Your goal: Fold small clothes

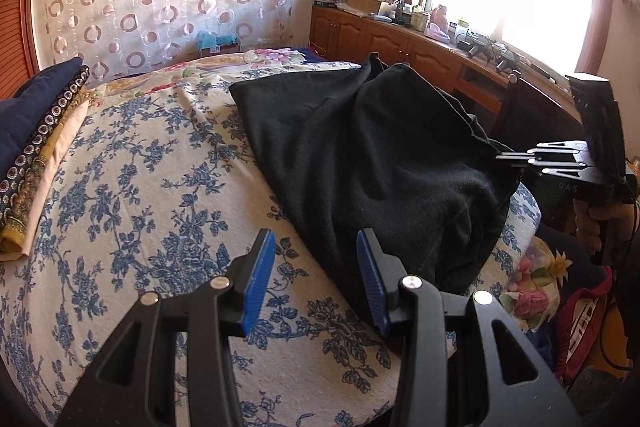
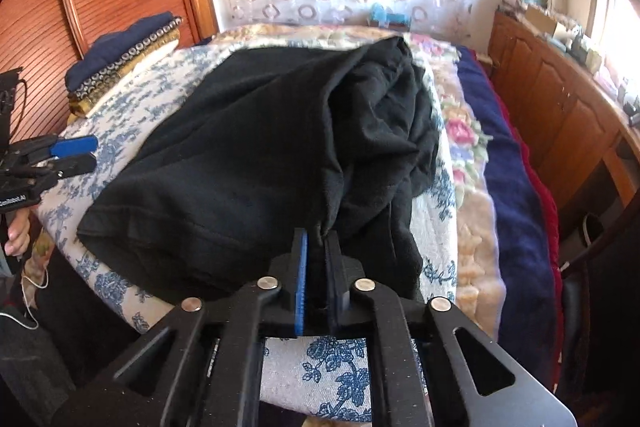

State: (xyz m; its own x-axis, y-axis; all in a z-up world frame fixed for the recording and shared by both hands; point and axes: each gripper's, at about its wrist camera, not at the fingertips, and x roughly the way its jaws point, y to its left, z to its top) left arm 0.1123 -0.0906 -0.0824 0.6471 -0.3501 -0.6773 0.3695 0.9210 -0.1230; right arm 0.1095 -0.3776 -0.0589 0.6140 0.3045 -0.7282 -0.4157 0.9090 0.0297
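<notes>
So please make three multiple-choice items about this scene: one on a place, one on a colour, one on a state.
1. Where is the stack of folded clothes in the left wrist view?
A. at the bed's left edge
B. on the wooden cabinet
C. under the black garment

2. What colour are the pads of the left hand-held gripper?
A. red
B. blue
C. white

3. What state is the right hand-held gripper in?
A. wide open above the bed
B. shut on nothing
C. shut on the black garment

Answers:
1 A: the stack lies on the floral bedspread at the left.
2 B: both pads show blue.
3 C: black cloth is pinched between its pads.
</notes>
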